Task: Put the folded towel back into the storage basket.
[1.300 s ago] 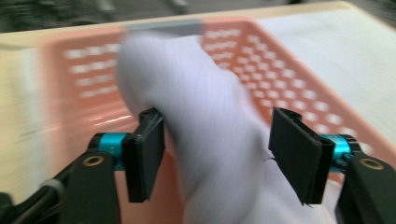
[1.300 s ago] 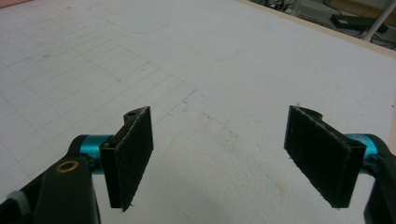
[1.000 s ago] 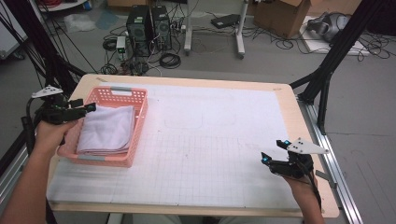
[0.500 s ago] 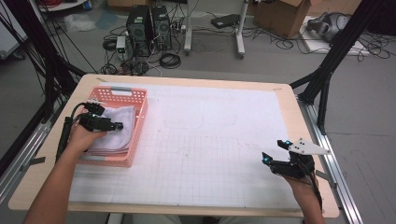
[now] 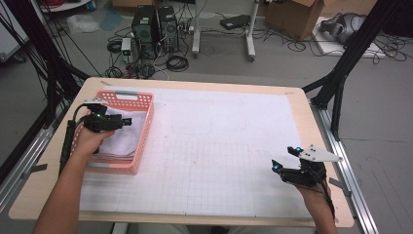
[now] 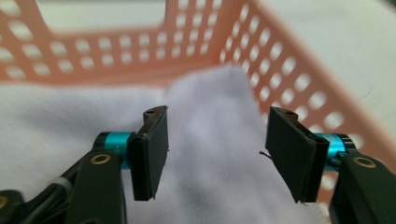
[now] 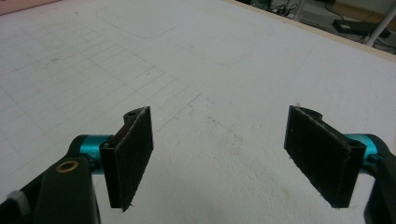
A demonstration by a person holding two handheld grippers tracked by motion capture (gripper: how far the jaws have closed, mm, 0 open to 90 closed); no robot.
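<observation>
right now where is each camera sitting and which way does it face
High view: above the person's side, looking forward and down on the table; both forearms, left gripper and right gripper show.
Left gripper view: rides the left gripper, facing the white cloth in the pink basket; its open jaws show.
Right gripper view: rides the right gripper, facing across the bare gridded mat; its open jaws show.
Shared: high and left gripper views both show basket and cloth.

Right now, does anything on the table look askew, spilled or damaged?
Nothing stands out. The white cloth lies inside the pink basket, the left gripper hangs open over it, and the right gripper is open above the bare mat. Nothing looks spilled or broken.
</observation>
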